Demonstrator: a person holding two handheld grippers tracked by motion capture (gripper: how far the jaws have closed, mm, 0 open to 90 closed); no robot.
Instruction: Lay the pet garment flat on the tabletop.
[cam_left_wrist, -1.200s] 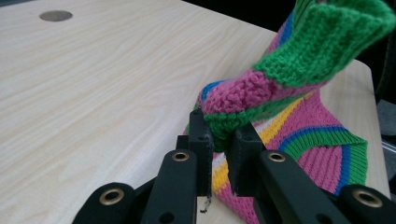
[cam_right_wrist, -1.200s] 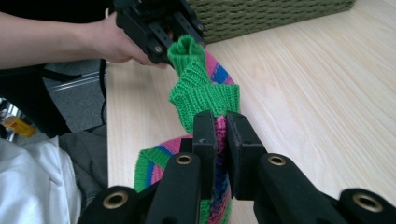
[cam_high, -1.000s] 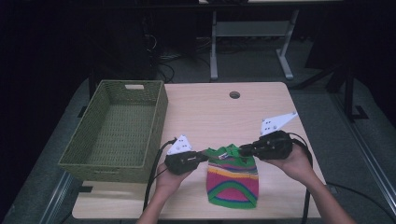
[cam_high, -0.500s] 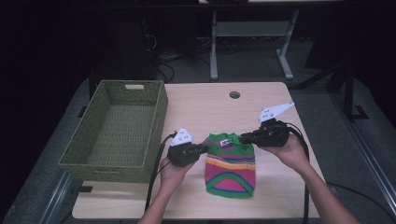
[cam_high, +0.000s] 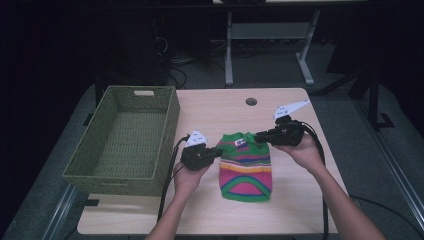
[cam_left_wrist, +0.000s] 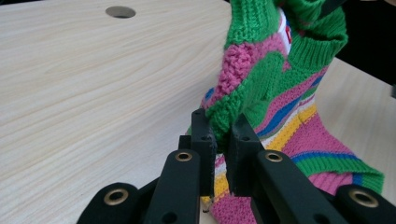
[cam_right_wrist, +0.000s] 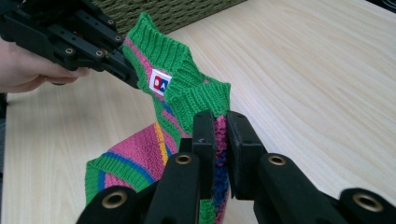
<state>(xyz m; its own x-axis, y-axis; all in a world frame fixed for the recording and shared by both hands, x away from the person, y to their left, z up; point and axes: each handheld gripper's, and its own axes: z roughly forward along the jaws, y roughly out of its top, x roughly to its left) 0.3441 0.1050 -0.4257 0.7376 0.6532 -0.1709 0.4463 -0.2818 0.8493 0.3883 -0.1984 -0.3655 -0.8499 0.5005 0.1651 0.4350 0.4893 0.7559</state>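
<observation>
We are seeing the sweater (cam_high: 246, 162) lying on the desk (cam_high: 215, 107), right of the basket (cam_high: 125, 135), between the left gripper (cam_high: 218, 151) and right gripper (cam_high: 258, 135), both pinching its upper corners.

The pale wood-grain surface (cam_high: 215, 107) has a small round hole (cam_high: 251, 101) near its far edge. An olive-green woven rectangular basket (cam_high: 125, 140) stands on its left part. Just right of the basket, the lower part of a small green, pink and yellow striped knitted sweater (cam_high: 246, 167) lies flat near the front edge.

Dim room, perhaps grey floor (cam_high: 60, 150), metal stand (cam_high: 229, 55)
</observation>
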